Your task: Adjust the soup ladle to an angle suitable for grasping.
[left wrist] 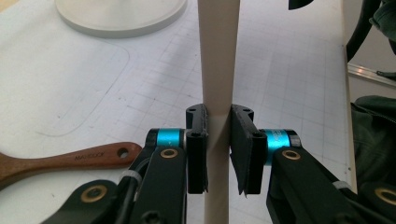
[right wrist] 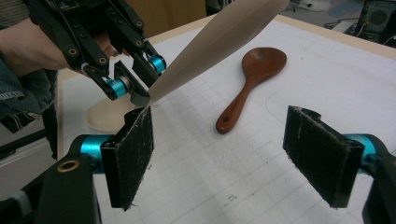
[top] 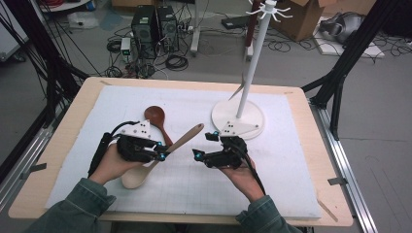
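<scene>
— Spoons on the table: how many?

— 2. Nearest, a pale wooden spoon (top: 160, 158), smooth and unvarnished, its handle clamped in the left gripper (top: 163, 154) and raised over the white mat (top: 291, 160). The right gripper (top: 197, 156) gapes with nothing between its pads. Behind lies 1 dark brown spoon (top: 158, 121); farthest, 1 white rack (top: 248, 97).
</scene>
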The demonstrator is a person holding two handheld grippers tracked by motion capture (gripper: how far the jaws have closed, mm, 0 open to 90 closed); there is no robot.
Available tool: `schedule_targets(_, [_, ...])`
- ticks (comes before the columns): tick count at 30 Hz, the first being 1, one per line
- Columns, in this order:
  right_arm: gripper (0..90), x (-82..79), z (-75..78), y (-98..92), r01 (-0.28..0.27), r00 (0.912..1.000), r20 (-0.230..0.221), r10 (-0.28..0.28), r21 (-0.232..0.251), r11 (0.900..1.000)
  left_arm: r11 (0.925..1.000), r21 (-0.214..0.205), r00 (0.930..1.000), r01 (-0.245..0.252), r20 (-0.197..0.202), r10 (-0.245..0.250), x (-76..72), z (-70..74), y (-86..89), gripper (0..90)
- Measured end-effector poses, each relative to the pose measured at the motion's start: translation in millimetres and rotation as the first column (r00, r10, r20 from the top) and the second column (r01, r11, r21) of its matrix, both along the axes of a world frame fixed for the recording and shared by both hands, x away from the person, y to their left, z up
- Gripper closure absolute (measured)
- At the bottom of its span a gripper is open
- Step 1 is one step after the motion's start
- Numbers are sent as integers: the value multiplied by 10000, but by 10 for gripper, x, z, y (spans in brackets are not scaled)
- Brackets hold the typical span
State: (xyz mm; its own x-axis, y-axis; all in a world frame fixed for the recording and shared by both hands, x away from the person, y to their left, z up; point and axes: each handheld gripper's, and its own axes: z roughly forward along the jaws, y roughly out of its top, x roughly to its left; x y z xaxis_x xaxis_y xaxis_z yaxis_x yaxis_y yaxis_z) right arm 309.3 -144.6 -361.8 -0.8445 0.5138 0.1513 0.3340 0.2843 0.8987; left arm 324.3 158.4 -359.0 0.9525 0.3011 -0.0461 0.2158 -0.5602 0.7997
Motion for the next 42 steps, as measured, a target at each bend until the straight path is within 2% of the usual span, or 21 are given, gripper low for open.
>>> schedule_targets(11, [346,7,176,117,33,9997,-225,-26,307,9995,9995,-281,9999,154,70,-152,-19,40,-117,766])
schedule_targets(21, [495,42,254,203,44,9984,-556,-26,319,9995,9987,-476,9999,154,76,-151,-17,57,-229,765])
schedule_targets(24, [534,50,275,223,177,9983,-567,-161,290,9994,9980,-619,9999,144,92,-138,-14,61,-237,765])
schedule_targets(28, [574,78,284,216,177,9970,-765,-143,441,9989,9983,-571,9998,150,137,-143,-9,66,-224,764])
schedule_targets(32, [608,105,287,194,-181,9950,-972,246,670,9976,9955,-924,9997,206,-81,-215,-10,42,-196,757])
schedule_targets(38, [654,105,333,204,-760,9904,-1081,859,927,9928,9947,-1002,9979,236,-572,-294,9,-80,-105,676])
schedule_targets(42, [683,108,367,222,-1072,9859,-1165,1204,1136,9877,9945,-951,9956,447,-783,-523,20,-102,-62,671])
